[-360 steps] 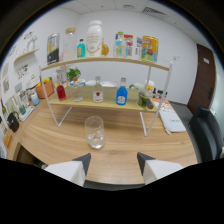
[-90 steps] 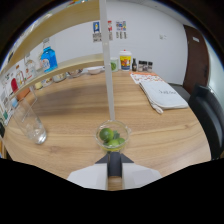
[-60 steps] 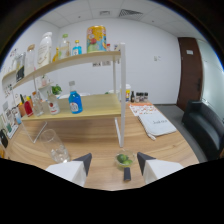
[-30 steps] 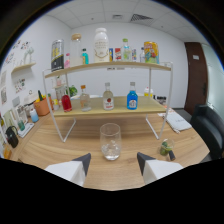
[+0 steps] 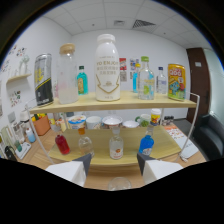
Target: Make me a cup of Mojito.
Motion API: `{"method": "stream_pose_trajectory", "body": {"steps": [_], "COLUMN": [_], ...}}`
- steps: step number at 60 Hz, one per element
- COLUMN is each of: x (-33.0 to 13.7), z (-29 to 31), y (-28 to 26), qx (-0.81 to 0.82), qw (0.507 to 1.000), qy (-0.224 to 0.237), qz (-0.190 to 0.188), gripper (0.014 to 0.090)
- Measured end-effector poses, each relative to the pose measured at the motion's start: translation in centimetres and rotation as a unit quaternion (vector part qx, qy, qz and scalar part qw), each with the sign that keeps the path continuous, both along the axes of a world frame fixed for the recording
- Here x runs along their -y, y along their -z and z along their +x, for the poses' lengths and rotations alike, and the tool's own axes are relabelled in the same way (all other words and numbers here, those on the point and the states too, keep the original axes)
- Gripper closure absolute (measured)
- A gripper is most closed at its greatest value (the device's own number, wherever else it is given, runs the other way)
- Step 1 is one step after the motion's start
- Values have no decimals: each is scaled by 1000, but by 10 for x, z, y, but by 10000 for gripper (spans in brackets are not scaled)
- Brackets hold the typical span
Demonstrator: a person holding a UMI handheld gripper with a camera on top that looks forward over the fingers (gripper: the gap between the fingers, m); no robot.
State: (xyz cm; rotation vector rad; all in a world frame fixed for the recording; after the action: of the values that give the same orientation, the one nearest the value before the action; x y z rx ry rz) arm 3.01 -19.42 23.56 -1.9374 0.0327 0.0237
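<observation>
Gripper (image 5: 114, 167) open; glass (image 5: 119, 184) rim between fingers.

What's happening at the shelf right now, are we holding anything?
Nothing is held: the tongs are open and empty, pointed at the two-tier shelf. The rim of a clear glass shows just ahead of them, low between the fingers. The top tier carries a tall white bottle, a dark can and a yellow can; small bottles, one red and one blue, stand on the lower tier.

Only the rim of the glass (image 5: 119, 185) shows between the claw (image 5: 114, 169) fingers — bottle labels too blurred to read.
</observation>
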Motion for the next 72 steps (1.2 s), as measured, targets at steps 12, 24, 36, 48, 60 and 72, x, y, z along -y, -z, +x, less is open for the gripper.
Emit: {"method": "stream_pose_trajectory", "body": {"steps": [12,24,36,48,60,72], "x": [-61,-86,-86,-62,-16,20], "z": [9,7,6,9,49,102], "y": [27,54,55,34,15,58], "qx": [-4,-9,-5,-12,-7,56], "qw": [999,997,998,998,999,994], "qy": [4,-4,-11,-18,16,52], "qz": [-39,-70,-66,-54,-31,-73], "gripper": [324,558,690,699,703,703]}}
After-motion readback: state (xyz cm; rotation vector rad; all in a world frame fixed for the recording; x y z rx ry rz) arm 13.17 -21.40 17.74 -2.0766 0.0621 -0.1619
